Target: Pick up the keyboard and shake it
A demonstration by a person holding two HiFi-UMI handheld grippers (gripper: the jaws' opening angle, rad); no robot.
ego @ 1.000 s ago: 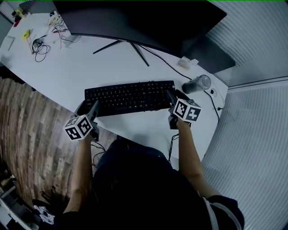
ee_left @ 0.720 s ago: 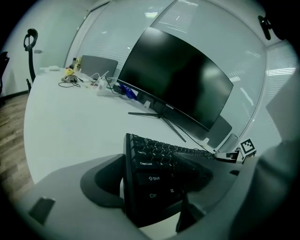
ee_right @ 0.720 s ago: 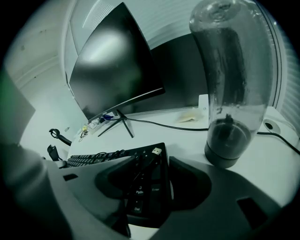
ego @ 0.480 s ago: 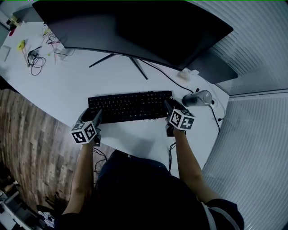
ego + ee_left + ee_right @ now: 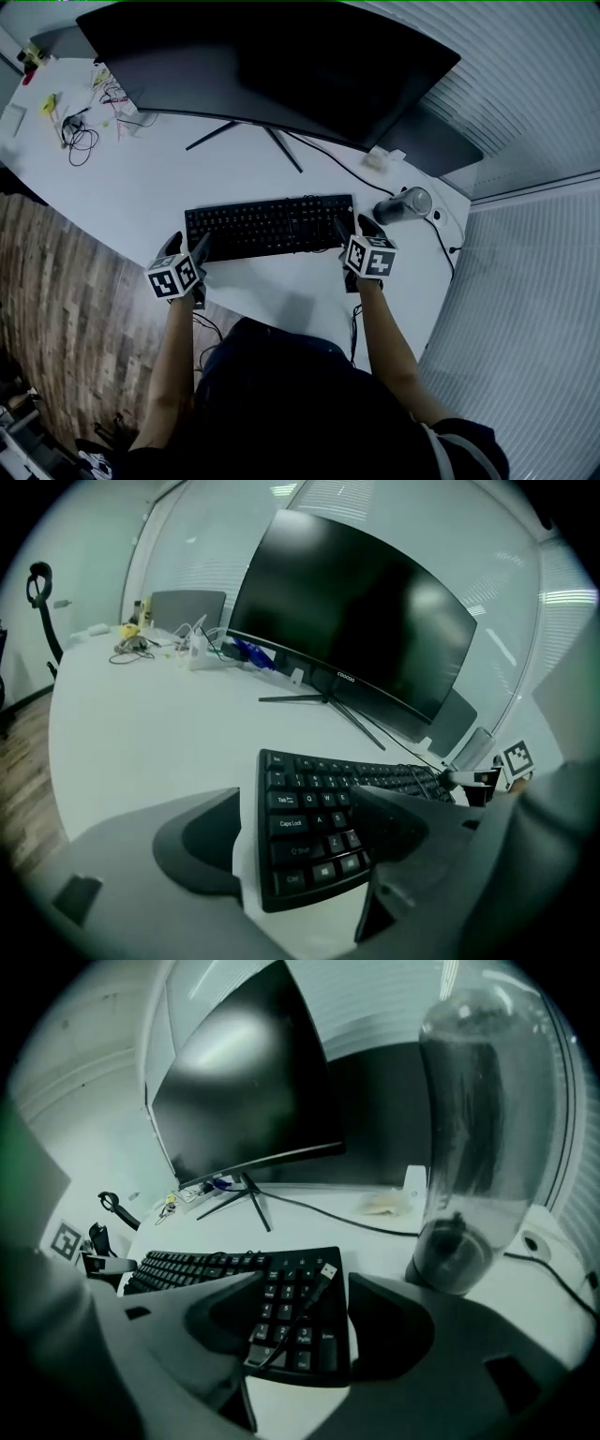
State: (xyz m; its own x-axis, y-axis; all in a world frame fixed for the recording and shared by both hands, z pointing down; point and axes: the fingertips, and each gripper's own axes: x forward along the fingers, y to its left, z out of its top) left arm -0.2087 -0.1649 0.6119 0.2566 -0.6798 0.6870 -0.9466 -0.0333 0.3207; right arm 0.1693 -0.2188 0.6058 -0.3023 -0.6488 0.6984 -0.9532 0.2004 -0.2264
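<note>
A black keyboard (image 5: 270,227) lies flat on the white desk (image 5: 141,187) in front of the monitor. My left gripper (image 5: 187,246) straddles its left end; in the left gripper view the keyboard (image 5: 319,808) sits between the jaws with a strip of desk showing beside the left jaw. My right gripper (image 5: 354,228) straddles the right end by the number pad (image 5: 291,1307), and its jaws are opening with that end between them, not pressed. The keyboard's loose USB cable (image 5: 314,1293) lies across the number pad.
A large curved monitor (image 5: 272,56) on a V-shaped stand fills the back of the desk. A clear bottle (image 5: 405,203) stands just right of the keyboard, close to my right gripper (image 5: 305,1288). Cables and small items (image 5: 80,127) lie far left. The desk edge runs just behind both grippers.
Both grippers and the keyboard have shifted slightly towards the person. The keyboard now lies level on the desk, and the right jaws stand wider around its end.
</note>
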